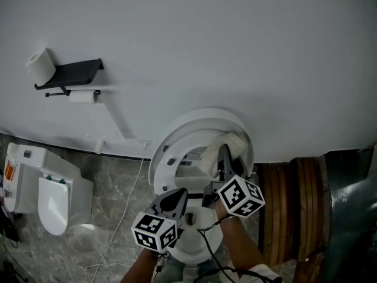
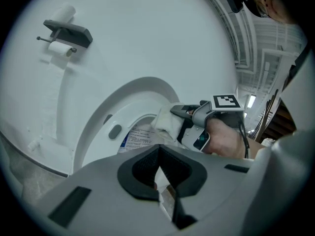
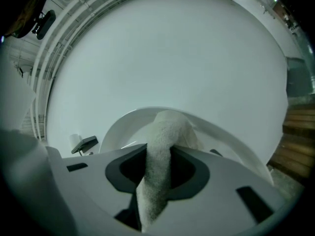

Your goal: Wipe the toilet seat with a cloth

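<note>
The white toilet (image 1: 177, 152) stands against the wall with its seat and lid raised (image 2: 106, 117). My right gripper (image 1: 224, 156) is shut on a white cloth (image 1: 231, 142) and presses it against the upper right inside of the raised part. In the right gripper view the cloth (image 3: 165, 136) runs out between the jaws of that gripper (image 3: 156, 191) toward the raised rim (image 3: 231, 136). My left gripper (image 1: 175, 200) hangs lower left over the bowl, shut with nothing in it; in its own view (image 2: 160, 180) the right gripper (image 2: 183, 111) and the cloth (image 2: 165, 123) show ahead.
A black wall shelf (image 1: 70, 73) carries a paper roll (image 1: 40, 65), with a second roll below it. A small white toilet (image 1: 50, 196) sits on the floor at left. Brown wooden rings (image 1: 294, 205) stand to the right. A thin cable (image 1: 121, 234) lies on the marble floor.
</note>
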{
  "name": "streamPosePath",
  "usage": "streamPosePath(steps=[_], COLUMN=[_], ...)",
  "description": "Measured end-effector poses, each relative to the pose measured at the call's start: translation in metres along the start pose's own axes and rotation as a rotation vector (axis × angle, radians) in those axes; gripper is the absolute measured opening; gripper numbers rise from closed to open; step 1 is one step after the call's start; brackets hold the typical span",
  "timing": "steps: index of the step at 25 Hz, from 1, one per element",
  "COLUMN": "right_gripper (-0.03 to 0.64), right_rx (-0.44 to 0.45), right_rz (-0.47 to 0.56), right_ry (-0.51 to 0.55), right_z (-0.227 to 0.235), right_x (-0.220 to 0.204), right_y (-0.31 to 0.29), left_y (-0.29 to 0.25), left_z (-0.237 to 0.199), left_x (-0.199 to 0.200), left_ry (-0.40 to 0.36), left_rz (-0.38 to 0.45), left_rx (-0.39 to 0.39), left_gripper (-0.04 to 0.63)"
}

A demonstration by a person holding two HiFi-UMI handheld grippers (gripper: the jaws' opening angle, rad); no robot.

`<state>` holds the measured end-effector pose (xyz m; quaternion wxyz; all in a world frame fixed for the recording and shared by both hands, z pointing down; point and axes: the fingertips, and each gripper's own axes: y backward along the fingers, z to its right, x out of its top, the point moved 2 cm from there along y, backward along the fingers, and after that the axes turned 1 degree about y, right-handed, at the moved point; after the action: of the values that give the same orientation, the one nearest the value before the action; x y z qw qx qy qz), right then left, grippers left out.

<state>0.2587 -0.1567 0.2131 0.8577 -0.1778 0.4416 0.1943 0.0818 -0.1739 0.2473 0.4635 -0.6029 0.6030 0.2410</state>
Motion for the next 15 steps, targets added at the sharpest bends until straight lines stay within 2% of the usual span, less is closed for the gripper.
streamPosePath(steps=[8,15], right_gripper=[0.1,0.1], right_rx=[-0.046,-0.047], right_rz=[0.026,0.011], right_ry=[-0.042,-0.033], right_z=[0.036,0.036], right_x=[-0.005,-0.005], right_y=[0.011,0.011], left_y=[-0.015,-0.019], left_z=[0.013,0.016], left_x=[-0.024,-0.015], left_ry=[-0.014,-0.038], left_rz=[-0.062,-0.05], left_rx=[-0.033,-0.037], left_gripper=[0.009,0.009])
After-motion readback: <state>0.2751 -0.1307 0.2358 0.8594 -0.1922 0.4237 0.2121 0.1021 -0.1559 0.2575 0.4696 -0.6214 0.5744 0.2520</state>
